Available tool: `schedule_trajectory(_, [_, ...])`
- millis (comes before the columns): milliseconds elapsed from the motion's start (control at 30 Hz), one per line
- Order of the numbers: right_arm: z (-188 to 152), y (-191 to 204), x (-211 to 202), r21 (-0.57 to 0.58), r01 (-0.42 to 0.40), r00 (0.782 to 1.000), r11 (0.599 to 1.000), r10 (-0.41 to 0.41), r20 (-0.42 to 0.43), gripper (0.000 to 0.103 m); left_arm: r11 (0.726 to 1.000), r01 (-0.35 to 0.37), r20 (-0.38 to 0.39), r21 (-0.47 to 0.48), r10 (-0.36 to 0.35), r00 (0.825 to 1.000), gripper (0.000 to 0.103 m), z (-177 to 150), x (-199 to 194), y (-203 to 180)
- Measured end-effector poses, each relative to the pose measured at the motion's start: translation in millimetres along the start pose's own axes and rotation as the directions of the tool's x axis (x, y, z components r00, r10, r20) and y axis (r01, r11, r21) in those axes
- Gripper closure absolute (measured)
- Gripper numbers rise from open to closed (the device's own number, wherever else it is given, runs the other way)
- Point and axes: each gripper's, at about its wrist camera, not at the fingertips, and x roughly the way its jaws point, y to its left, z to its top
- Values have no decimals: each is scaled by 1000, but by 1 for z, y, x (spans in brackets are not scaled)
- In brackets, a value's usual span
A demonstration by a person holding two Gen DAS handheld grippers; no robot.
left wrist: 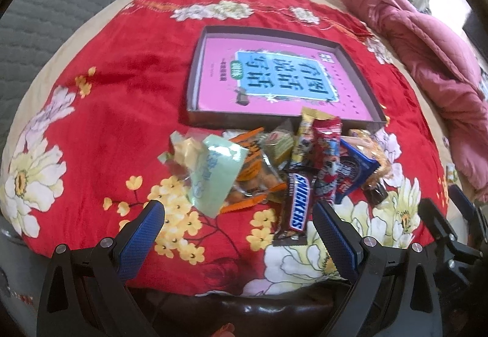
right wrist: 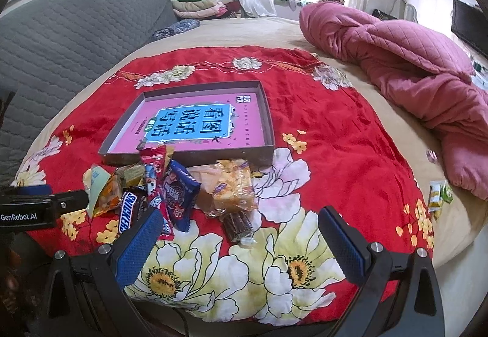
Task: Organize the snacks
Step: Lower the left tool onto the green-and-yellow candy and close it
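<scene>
A heap of snacks lies on the red floral blanket in front of a shallow brown box [left wrist: 190,83] lined with a pink printed sheet. In the heap are a Snickers bar [left wrist: 297,204], a pale green packet [left wrist: 213,175], an orange packet [left wrist: 254,172], a red packet [left wrist: 328,150] and a blue packet [left wrist: 358,167]. My left gripper [left wrist: 239,210] is open just short of the green packet and the Snickers. In the right wrist view my right gripper [right wrist: 241,216] is open and empty, with a dark wafer bar [right wrist: 238,225] between its fingertips and a bread packet [right wrist: 233,187] beyond.
A rumpled pink quilt [right wrist: 396,56] lies along the right side of the bed. Two small green-yellow packets [right wrist: 439,195] sit apart near the bed's right edge. A grey quilted backrest [right wrist: 61,41] rises at the left. Folded clothes [right wrist: 198,1] are stacked by the window.
</scene>
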Motion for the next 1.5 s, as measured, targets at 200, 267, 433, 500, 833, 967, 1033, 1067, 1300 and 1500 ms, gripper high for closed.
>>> schedule_trajectory(200, [-3,-9,9,31,-14,1000,999,15,-27,1,998,1,-24,-57,-2,1000,6,3,12,21])
schedule_trajectory(267, [-4,-9,14,32,-21,999,999,22,-43,1,997,2,-31,-75,-5,999,6,4,15,29])
schedule_trajectory(433, [-7,-5,24,13,-45,996,999,45,-76,1,992,10,-61,-128,-17,998,6,7,25,48])
schedule_trajectory(500, [-7,-3,28,8,-50,995,999,50,-83,1,990,11,-72,-138,-21,997,6,7,30,52])
schedule_trajectory(833, [-8,-4,46,10,-68,990,998,69,-126,1,983,103,-97,-150,-118,988,6,12,48,61])
schedule_trajectory(967, [-8,-3,49,5,-69,989,998,69,-132,1,970,113,-74,-216,-132,989,6,14,52,76])
schedule_trajectory(1033, [-8,-2,50,0,-72,988,997,72,-137,1,958,121,-61,-258,-141,988,6,16,56,85])
schedule_trajectory(1067, [-9,-2,52,-1,-73,987,997,72,-141,1,953,129,-53,-273,-148,988,6,18,57,88])
schedule_trajectory(1300, [-9,2,67,-14,-66,984,998,63,-164,1,938,146,-58,-314,-173,983,6,30,76,90])
schedule_trajectory(1500, [-12,8,74,-38,-77,980,996,68,-187,1,917,177,-55,-358,-209,976,6,33,87,86])
